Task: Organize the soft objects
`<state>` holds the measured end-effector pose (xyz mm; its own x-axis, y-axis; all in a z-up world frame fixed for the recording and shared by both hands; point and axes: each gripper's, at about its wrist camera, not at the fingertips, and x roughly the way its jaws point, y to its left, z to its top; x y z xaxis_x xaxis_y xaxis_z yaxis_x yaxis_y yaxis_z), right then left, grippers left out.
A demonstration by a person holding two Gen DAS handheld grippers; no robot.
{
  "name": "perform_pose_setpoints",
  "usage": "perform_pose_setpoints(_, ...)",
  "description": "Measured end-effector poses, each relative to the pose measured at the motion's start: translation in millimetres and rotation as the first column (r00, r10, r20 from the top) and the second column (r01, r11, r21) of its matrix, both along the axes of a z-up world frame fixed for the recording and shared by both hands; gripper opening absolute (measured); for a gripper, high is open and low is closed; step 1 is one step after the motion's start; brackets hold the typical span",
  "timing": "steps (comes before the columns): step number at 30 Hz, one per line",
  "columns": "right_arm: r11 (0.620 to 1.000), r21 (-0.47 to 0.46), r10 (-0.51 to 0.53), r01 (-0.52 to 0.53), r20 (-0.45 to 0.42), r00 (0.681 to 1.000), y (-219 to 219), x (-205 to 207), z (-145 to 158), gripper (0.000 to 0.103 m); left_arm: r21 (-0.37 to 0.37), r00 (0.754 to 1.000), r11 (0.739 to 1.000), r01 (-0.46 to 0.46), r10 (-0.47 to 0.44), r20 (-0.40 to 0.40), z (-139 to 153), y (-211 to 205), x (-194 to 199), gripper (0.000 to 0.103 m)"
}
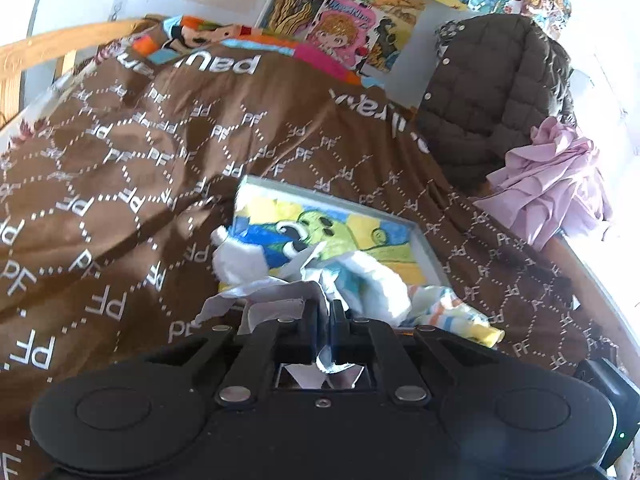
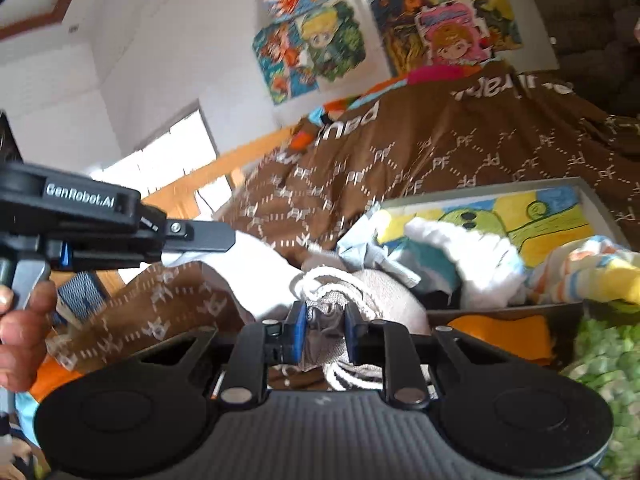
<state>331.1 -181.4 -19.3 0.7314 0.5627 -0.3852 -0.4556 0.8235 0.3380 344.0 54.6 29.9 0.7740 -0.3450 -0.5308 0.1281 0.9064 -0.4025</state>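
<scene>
A shallow tray (image 1: 430,248) with a painted cartoon bottom lies on a brown patterned bedspread (image 1: 120,168). Small soft clothes lie in it: a white fluffy piece (image 1: 240,258) and a striped pastel piece (image 1: 452,308). My left gripper (image 1: 325,312) is shut on a thin pale grey-white cloth (image 1: 280,294) at the tray's near edge. My right gripper (image 2: 325,322) is shut on a grey knitted cloth with white cords (image 2: 360,284), just before the same tray (image 2: 604,208). The left gripper's body (image 2: 120,224) shows at the left in the right wrist view.
A dark quilted jacket (image 1: 488,92) and a crumpled pink cloth (image 1: 556,176) sit at the bed's right end. A wooden bed rail (image 1: 52,46) runs at the left. Colourful pictures (image 1: 340,12) cover the wall. Orange and green fabric (image 2: 592,356) lies near my right gripper.
</scene>
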Motion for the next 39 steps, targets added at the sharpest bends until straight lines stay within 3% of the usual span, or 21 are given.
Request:
perform_pose_setpoints(8, 0.993, 0.103, -0.055, 0.052, 0.029, 0.998, -42.1, -2.5, 30.1, 0.021, 0.020, 0.999, 1.000, 0.006, -0.006, 0.041, 41.8, -25.4, -12.2, 0.005)
perform_pose_setpoints(13, 0.988, 0.131, -0.092, 0.083, 0.059, 0.994, -60.0, -1.2, 41.0, 0.018, 0.012, 1.000, 1.000, 0.013, -0.013, 0.005, 49.7, -37.4, -17.5, 0.005)
perform_pose_setpoints(21, 0.980, 0.156, -0.125, 0.120, 0.026, 0.992, -77.2, 17.4, 31.8, 0.017, 0.004, 0.998, 0.999, 0.047, -0.047, -0.034, 26.4, -57.4, -4.2, 0.005)
perform_pose_setpoints(27, 0.974, 0.178, -0.144, 0.141, 0.004, 0.990, -83.1, 27.8, 23.1, 0.017, -0.047, 0.993, 0.997, 0.060, -0.065, -0.102, -7.1, -66.5, 20.4, 0.005)
perform_pose_setpoints(32, 0.975, 0.177, -0.138, 0.138, -0.010, 0.990, -81.4, 33.1, 16.8, 0.017, -0.006, 0.987, 0.998, 0.059, -0.059, -0.151, -27.2, -68.4, 31.0, 0.005)
perform_pose_setpoints(39, 0.977, 0.170, -0.126, 0.126, -0.014, 0.992, -77.3, 33.2, 15.6, 0.017, -0.013, 0.973, 0.999, 0.051, -0.052, -0.225, -41.4, -56.7, 32.5, 0.010)
